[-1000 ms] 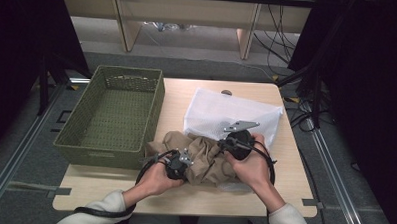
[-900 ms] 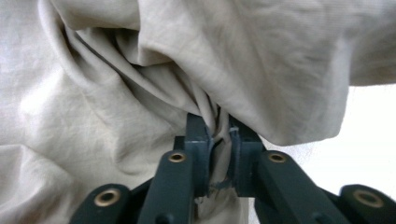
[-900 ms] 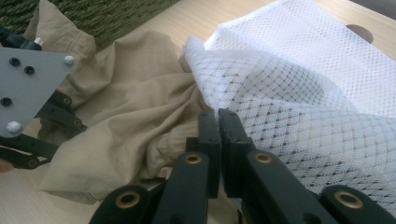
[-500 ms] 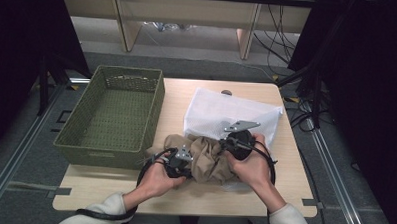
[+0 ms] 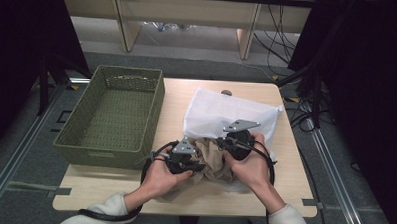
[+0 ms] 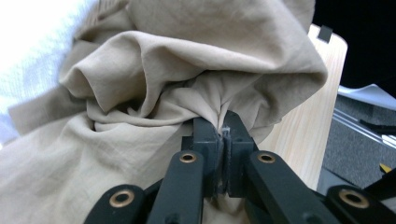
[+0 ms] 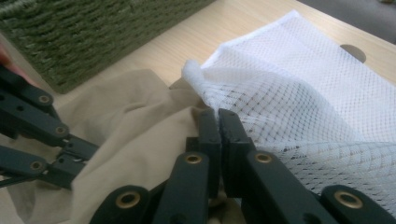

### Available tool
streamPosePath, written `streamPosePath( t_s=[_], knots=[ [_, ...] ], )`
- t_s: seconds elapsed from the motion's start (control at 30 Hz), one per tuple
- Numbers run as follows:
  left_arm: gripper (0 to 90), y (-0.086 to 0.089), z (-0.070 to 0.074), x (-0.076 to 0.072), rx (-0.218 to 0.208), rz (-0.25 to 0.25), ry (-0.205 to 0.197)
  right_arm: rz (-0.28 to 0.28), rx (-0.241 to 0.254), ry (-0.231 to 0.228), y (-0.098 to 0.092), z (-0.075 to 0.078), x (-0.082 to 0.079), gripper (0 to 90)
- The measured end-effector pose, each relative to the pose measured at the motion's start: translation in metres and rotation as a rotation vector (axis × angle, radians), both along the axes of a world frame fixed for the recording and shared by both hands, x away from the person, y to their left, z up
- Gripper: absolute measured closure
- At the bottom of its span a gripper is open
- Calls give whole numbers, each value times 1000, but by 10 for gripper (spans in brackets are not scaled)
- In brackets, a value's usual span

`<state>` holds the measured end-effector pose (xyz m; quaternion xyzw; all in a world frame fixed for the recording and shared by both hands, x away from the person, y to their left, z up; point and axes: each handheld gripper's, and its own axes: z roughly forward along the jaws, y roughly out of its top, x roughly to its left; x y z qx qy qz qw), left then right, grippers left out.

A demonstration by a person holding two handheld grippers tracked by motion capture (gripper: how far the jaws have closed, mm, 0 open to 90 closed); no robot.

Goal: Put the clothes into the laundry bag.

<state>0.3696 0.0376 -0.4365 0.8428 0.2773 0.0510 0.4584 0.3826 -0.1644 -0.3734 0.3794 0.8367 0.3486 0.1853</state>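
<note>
While left gripper (image 6: pixel 223 127) pinches beige cloth (image 6: pixel 140 84), right gripper (image 7: pixel 218 116) clamps mesh bag (image 7: pixel 317 107).

Green woven basket (image 5: pixel 114 116) on the left part of a light wooden table (image 5: pixel 177 98), long side running away from the near edge; its near wall touches nothing else. Small round hole (image 5: pixel 226 92) in the tabletop near the far edge. Grey carpeted floor (image 5: pixel 188 66) around the table, metal rails (image 5: pixel 22 151) running along both sides. Bundles of dark cables (image 5: pixel 307 96) hang and lie at the right. Pale wooden shelf frame (image 5: pixel 185 16) stands beyond the table.
</note>
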Motion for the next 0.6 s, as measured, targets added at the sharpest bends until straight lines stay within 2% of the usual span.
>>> streamPosePath(
  t_s=[0.1,0.13,0.2,0.23,0.3,0.33,0.4,0.43,0.47,0.5,0.53,0.57,0.6],
  knots=[
    [865,0,7,0,-12,2,-12,13,15,-30,1,5,-3,900],
    [865,0,9,-2,-26,17,5,14,14,-40,2,7,-6,900],
    [867,1,15,-1,-40,16,-23,28,15,-68,3,13,-8,900],
    [867,1,19,-2,-50,13,-32,25,23,-62,4,15,-10,900],
    [867,2,26,-1,-53,16,-56,29,22,-100,3,19,-11,900],
    [866,2,28,-1,-60,19,-61,13,49,-73,4,20,-13,900],
    [866,2,32,-1,-84,37,-81,30,40,-97,3,21,-12,900],
    [866,2,33,-1,-85,40,-96,28,47,-94,3,22,-13,900],
    [866,1,35,-1,-80,41,-95,19,59,-83,2,23,-13,900],
    [866,1,36,-1,-97,39,-103,23,61,-92,2,24,-14,900],
    [867,1,38,-2,-87,44,-116,24,65,-98,1,25,-14,900],
    [867,0,40,-3,-98,47,-123,23,61,-112,1,27,-15,900],
    [867,1,43,-3,-95,46,-127,26,71,-102,1,28,-16,900]
  ],
)
